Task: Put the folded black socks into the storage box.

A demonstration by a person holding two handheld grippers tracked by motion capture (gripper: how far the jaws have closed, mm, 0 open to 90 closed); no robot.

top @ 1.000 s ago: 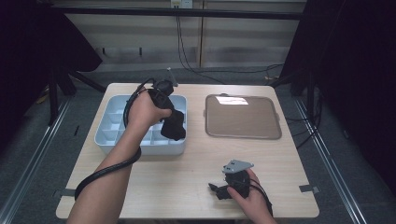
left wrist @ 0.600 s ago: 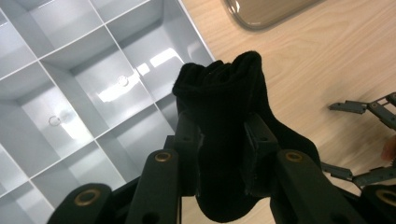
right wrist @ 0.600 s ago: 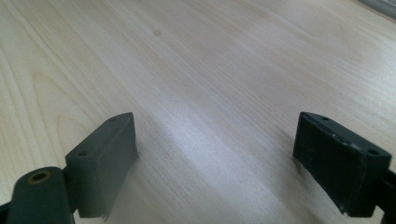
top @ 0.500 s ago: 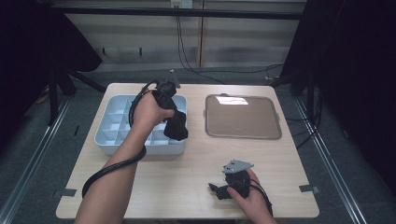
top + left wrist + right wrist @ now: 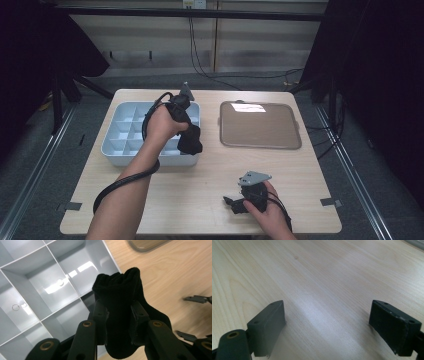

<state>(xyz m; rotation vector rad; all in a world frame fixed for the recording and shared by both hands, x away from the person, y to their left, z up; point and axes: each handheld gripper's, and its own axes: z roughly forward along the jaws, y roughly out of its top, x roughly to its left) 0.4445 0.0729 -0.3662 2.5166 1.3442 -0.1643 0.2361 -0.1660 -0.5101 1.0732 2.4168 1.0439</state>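
Left gripper view: sock (image 5: pixel 120 302) between gripper (image 5: pixel 117 315) jaws

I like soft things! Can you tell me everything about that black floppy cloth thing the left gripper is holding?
The black, soft, fuzzy-looking cloth piece looks like a sock or small pouch. It is pinched between the jaws of the left gripper, its bunched top poking up above them and the rest drooping below. It hangs over the near right edge of the light grey divided plastic tray.

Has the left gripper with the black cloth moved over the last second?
Yes, slightly. In the high view the left gripper, shut on the black cloth, has drifted toward the front right corner of the grey divided tray, nearer the person.
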